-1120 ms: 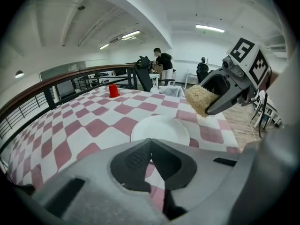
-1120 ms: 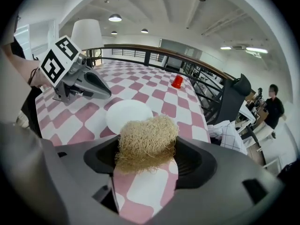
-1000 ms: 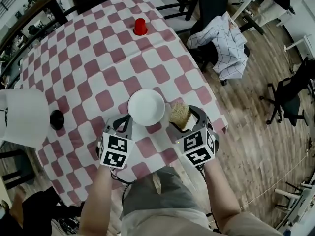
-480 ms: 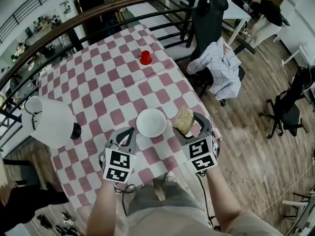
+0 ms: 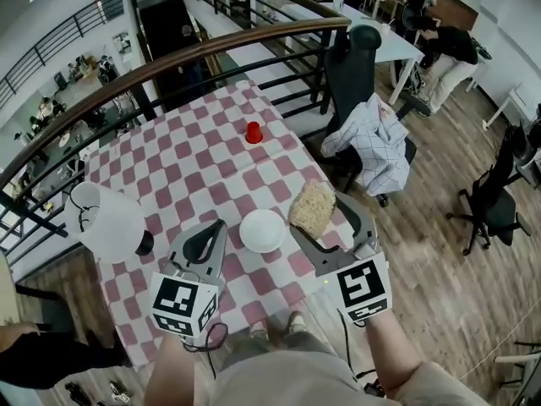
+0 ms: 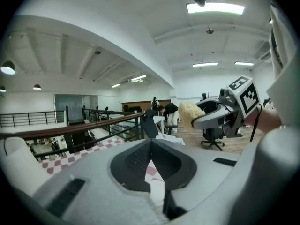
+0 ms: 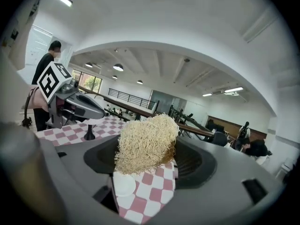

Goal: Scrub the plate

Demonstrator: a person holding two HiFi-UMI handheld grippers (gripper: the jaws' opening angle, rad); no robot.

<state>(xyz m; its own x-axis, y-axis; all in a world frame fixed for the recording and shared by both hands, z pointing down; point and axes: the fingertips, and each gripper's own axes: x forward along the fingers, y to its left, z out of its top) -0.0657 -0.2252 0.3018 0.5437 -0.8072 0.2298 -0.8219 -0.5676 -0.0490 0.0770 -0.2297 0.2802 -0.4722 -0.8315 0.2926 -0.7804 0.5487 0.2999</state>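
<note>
A white plate (image 5: 262, 230) lies on the red-and-white checked table (image 5: 194, 163) near its front edge, and peeps through the jaws as a white patch (image 7: 124, 184). My right gripper (image 5: 319, 214) is shut on a tan fibrous scrubber (image 5: 313, 208), held well above the table, just right of the plate. The same scrubber (image 7: 146, 142) fills the right gripper view. My left gripper (image 5: 218, 227) hovers left of the plate, its jaws closed tip to tip with nothing in them. Neither gripper touches the plate.
A red cup (image 5: 254, 132) stands at the table's far side. A white lamp shade (image 5: 108, 221) on a black base sits at the left edge. A railing (image 5: 211, 53) runs behind; a chair with a checked cloth (image 5: 372, 146) stands to the right.
Both grippers have risen away from the table and the view has pulled back, so the plate looks smaller. The scrubber stays in the right gripper.
</note>
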